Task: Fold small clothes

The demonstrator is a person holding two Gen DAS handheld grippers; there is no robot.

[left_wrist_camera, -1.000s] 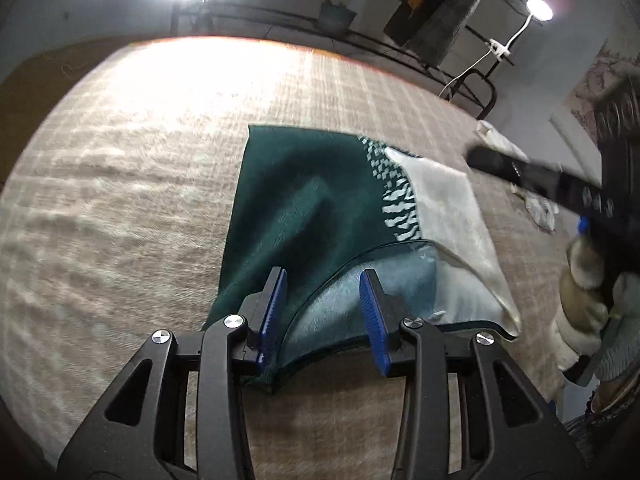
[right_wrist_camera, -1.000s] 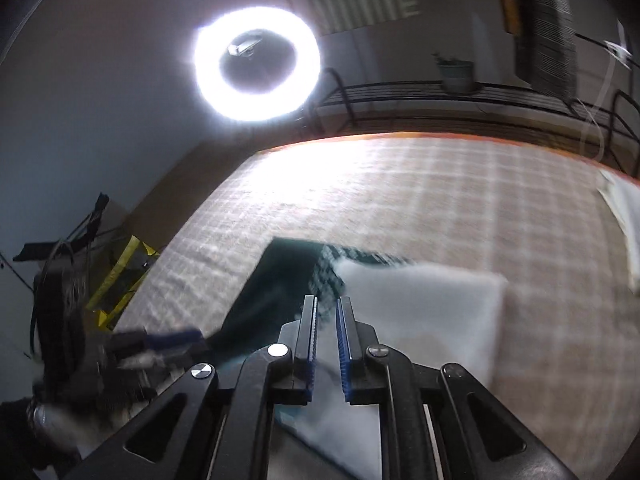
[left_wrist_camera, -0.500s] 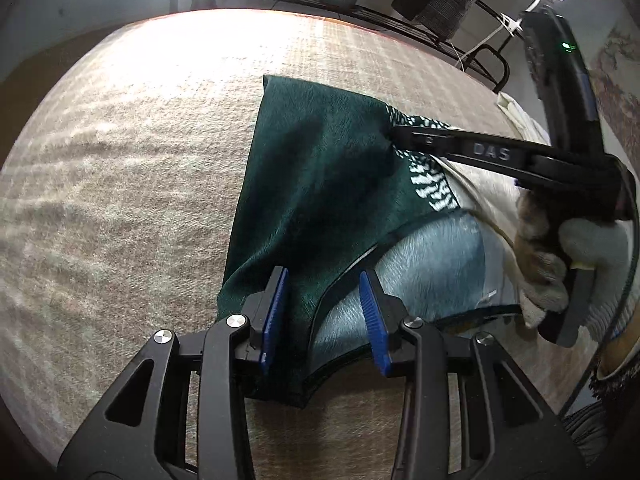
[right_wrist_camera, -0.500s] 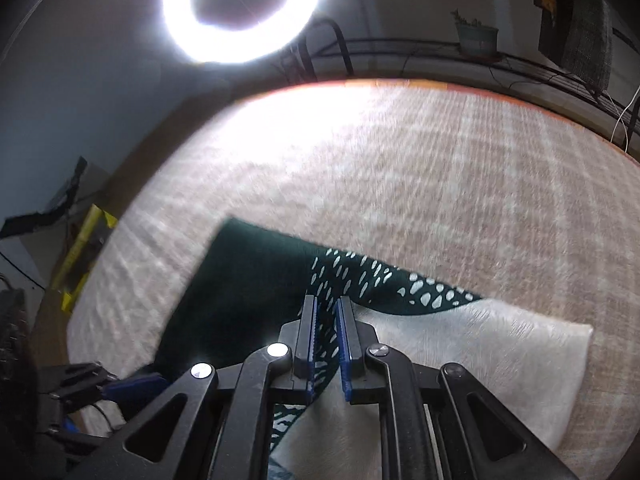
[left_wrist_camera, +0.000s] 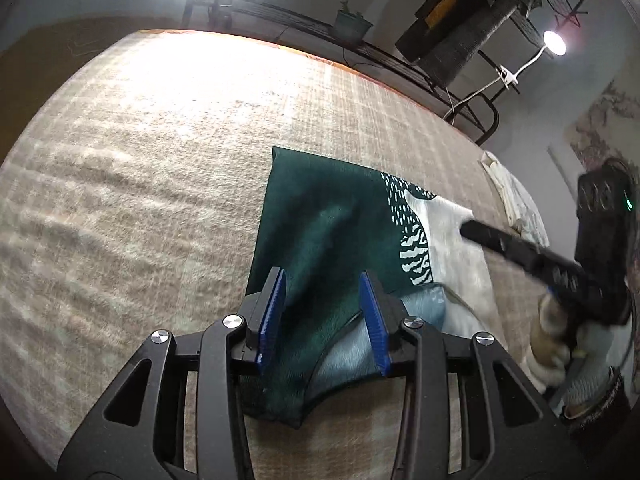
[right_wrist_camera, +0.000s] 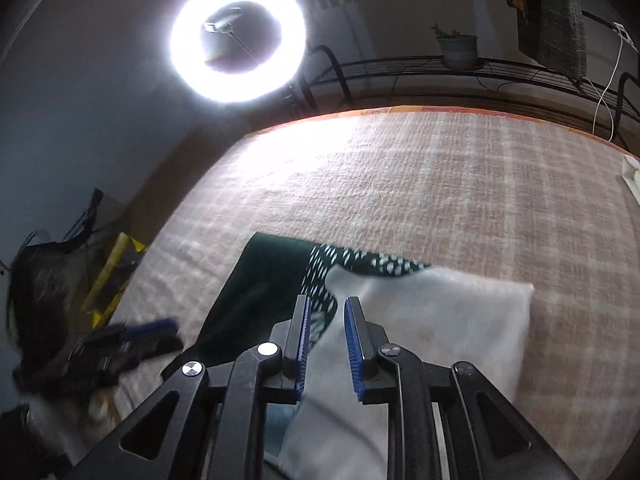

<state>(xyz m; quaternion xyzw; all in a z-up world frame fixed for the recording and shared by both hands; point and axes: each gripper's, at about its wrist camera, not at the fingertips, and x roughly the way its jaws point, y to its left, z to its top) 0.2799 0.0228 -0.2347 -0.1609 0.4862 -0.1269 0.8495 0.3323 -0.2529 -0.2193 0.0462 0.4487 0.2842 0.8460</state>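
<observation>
Left gripper [left_wrist_camera: 324, 316]: blue-padded jaws partly apart, straddling the near edge of the garment [left_wrist_camera: 332, 240]; pads [left_wrist_camera: 274, 316] stand clear of the cloth on both sides, nothing pinched. Gap unchanged from a second ago.

Right gripper [right_wrist_camera: 326, 344]: jaws narrowly apart, having just been opening; a second ago they were nearly shut. Garment [right_wrist_camera: 432, 320] lies below and beyond the tips; no cloth is seen pinched between the pads [right_wrist_camera: 354, 344]. In the left wrist view this gripper [left_wrist_camera: 468, 230] reaches in from 3 o'clock, its tip over the white panel; half a second ago it sat further in, over the patterned strip, with "DAS" readable on its finger. That lettering is now blurred and unreadable.

Garment: folded, dark green with a white-speckled band, a white panel and a pale blue section, flat on the beige woven blanket [left_wrist_camera: 160, 184]. At 12 o'clock from the left gripper.

Outward: gloved hand [left_wrist_camera: 556, 336] at 4 o'clock holds the right gripper. Pale cloth [left_wrist_camera: 516, 200] at 2 o'clock on the blanket. Ring light [right_wrist_camera: 236, 40] at 11 o'clock in the right wrist view; potted plant [right_wrist_camera: 458, 48] at 1 o'clock on a rack.
</observation>
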